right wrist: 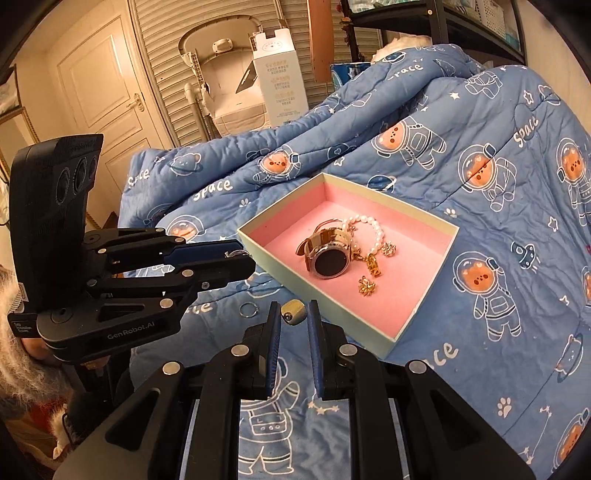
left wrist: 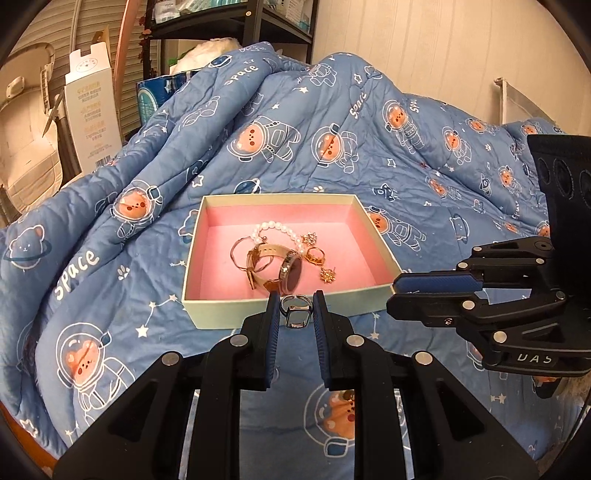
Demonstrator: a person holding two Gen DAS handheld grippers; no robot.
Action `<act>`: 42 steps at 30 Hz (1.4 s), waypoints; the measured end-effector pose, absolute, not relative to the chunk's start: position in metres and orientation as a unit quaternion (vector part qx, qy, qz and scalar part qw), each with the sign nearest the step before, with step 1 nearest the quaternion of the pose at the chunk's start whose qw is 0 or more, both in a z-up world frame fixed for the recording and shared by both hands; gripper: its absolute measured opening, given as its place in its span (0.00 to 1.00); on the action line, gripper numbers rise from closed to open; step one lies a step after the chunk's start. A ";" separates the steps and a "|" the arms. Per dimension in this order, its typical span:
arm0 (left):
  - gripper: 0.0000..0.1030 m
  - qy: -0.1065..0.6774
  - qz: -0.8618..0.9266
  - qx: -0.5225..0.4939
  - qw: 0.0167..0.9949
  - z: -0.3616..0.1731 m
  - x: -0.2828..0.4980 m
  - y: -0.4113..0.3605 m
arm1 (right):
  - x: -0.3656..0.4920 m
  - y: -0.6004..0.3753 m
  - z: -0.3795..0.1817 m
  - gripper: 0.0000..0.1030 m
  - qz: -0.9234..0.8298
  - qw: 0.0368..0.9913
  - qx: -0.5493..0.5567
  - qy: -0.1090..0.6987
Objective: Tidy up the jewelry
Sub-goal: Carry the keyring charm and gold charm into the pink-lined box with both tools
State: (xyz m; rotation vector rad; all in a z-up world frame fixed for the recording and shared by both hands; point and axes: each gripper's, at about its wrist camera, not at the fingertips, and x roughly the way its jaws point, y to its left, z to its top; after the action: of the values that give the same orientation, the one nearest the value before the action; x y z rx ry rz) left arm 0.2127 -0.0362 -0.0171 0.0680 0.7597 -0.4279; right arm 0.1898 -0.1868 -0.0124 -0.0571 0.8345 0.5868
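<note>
A pale green box (left wrist: 210, 314) with pink lining lies on the blue quilt. Inside it are a rose-gold watch (left wrist: 290, 271), a pearl bracelet (left wrist: 275, 227), a thin hoop (left wrist: 243, 254) and gold earrings (left wrist: 317, 254). My left gripper (left wrist: 296, 297) hovers just in front of the box's near wall, shut on a silver ring (left wrist: 295, 314) with a rectangular face. My right gripper (right wrist: 294, 306) is shut on a small gold-toned ring (right wrist: 293, 312), near the box (right wrist: 391, 201) and its watch (right wrist: 328, 260). In the right wrist view the left gripper (right wrist: 245, 255) comes in from the left.
A loose silver ring (right wrist: 249, 309) lies on the blue astronaut-print quilt (left wrist: 92, 229) in front of the box. The right gripper (left wrist: 392, 295) reaches in from the right of the left wrist view. A white carton (left wrist: 92, 110) and dark shelves (left wrist: 236, 26) stand behind.
</note>
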 end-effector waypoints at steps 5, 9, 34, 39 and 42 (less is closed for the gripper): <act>0.18 0.371 -0.191 0.040 0.908 -0.015 0.239 -0.031 | 0.216 -0.184 -0.011 0.14 0.267 0.877 -0.040 0.398; 0.18 0.376 -0.181 0.048 0.907 -0.014 0.261 -0.029 | 0.239 -0.182 -0.014 0.14 0.254 0.877 -0.044 0.405; 0.18 0.447 -0.154 0.040 0.880 -0.050 0.364 -0.044 | 0.331 -0.162 -0.054 0.14 0.229 0.854 -0.056 0.464; 0.18 0.455 -0.151 0.055 0.876 -0.059 0.370 -0.051 | 0.340 -0.159 -0.058 0.14 0.229 0.850 -0.062 0.471; 0.18 0.459 -0.146 0.060 0.874 -0.064 0.374 -0.052 | 0.344 -0.158 -0.061 0.14 0.226 0.849 -0.064 0.474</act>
State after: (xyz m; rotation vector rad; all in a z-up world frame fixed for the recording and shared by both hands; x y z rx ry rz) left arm 0.3742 -0.0518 -0.0636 0.1248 0.9596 -0.3048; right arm 0.3444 -0.1583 -0.0614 -0.1345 0.9990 0.4769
